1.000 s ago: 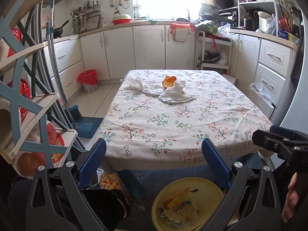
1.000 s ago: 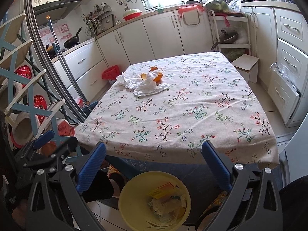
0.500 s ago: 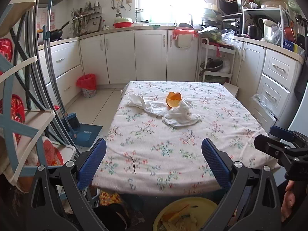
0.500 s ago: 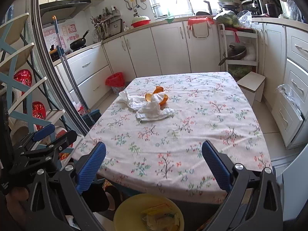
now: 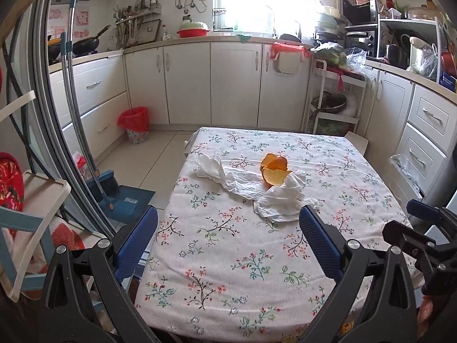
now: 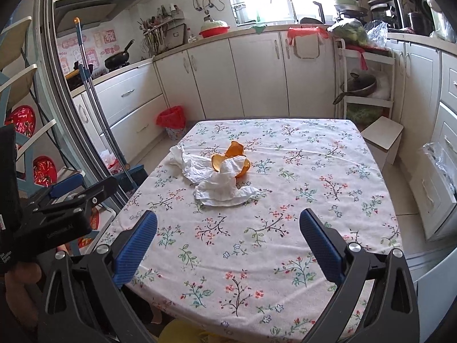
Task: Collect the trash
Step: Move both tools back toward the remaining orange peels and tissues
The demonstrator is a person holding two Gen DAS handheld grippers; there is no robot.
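Note:
Orange peel point(image 5: 273, 171) and crumpled white tissues point(image 5: 251, 188) lie together on the floral tablecloth point(image 5: 228, 251), a little beyond mid-table. They also show in the right wrist view: peel point(image 6: 232, 162), tissues point(image 6: 220, 185). My left gripper point(image 5: 228, 240) is open and empty over the near part of the table. My right gripper point(image 6: 228, 243) is open and empty, also over the near edge. A sliver of the yellow bin point(image 6: 182, 333) shows below the table edge.
White cabinets line the back and right walls. A red-lined waste bin point(image 5: 134, 124) stands on the floor at the back left. A mop and dustpan point(image 5: 122, 197) lean at the left by a shelf rack point(image 5: 31, 200). A small white stool point(image 6: 382, 137) stands at the table's far right corner.
Both grippers have risen and moved forward over the table. The yellow bin that filled the bottom of both views has dropped almost out of sight. Both stay open.

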